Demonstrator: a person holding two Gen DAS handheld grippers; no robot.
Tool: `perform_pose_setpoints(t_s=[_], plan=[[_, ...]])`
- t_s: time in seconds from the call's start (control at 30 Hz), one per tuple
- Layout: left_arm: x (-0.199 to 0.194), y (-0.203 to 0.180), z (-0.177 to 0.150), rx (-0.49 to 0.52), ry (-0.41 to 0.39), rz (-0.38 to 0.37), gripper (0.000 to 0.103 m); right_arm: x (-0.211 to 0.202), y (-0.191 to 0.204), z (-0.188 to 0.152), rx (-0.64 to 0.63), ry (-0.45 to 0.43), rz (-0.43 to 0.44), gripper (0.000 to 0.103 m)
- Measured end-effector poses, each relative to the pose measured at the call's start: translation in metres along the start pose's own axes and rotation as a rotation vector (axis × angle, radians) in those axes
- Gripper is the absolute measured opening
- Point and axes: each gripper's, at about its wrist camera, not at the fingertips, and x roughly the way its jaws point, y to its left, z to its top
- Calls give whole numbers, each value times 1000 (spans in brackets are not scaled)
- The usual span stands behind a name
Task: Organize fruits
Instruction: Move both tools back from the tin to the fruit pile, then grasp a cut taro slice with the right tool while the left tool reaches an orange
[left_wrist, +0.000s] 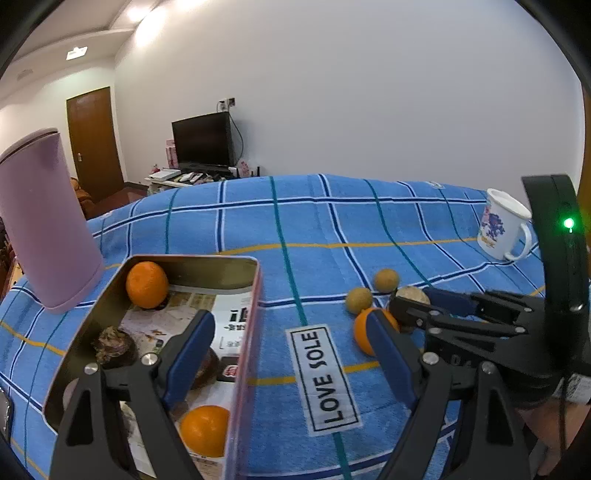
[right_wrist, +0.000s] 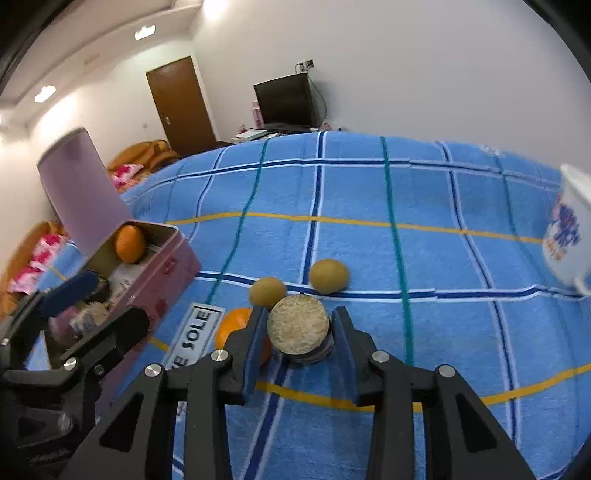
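tin (left_wrist: 255, 295): sitting left on the towel (left_wrist: 369, 221), two oranges (left_wrist: 147, 284) lying inside
cylinder (left_wrist: 48, 221): standing behind the tin
round fruits (right_wrist: 328, 276): lying right of the tin
mug (left_wrist: 502, 225): standing far right

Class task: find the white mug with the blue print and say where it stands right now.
The white mug stands upright on the blue checked towel at the far right of both wrist views, well beyond the two small brown fruits, apart from everything else.

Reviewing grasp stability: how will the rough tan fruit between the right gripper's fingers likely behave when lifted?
The rough tan fruit looks round, so it may roll if released on the blue towel. Its coarse skin should resist slipping from the right gripper, whose pads appear closed on its sides. It seems firm, not squashed.
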Motion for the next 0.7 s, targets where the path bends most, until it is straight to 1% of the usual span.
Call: perform_pose_setpoints(t_s=[0.1,0.17,0.23,0.33,0.57,0.7], plan=[[-1,-6,-1,17,-2,-11,86,-1,-3,-1,12,-2,1,38],[-1,-9,-1,24,-2,-19,86,-3,-8,-1,16,-4,-27,38],[-1,-13,0,31,-1,-29,86,-5,-13,-2,29,-4,-18,38],[2,-21,0,52,7,-36,85,-6,-14,-3,20,-4,-30,38],[3,-11,4,23,-4,-6,86,-7,-16,-3,15,0,1,39],[4,-13,3,19,1,-21,86,-2,-20,-3,25,30,10,40]])
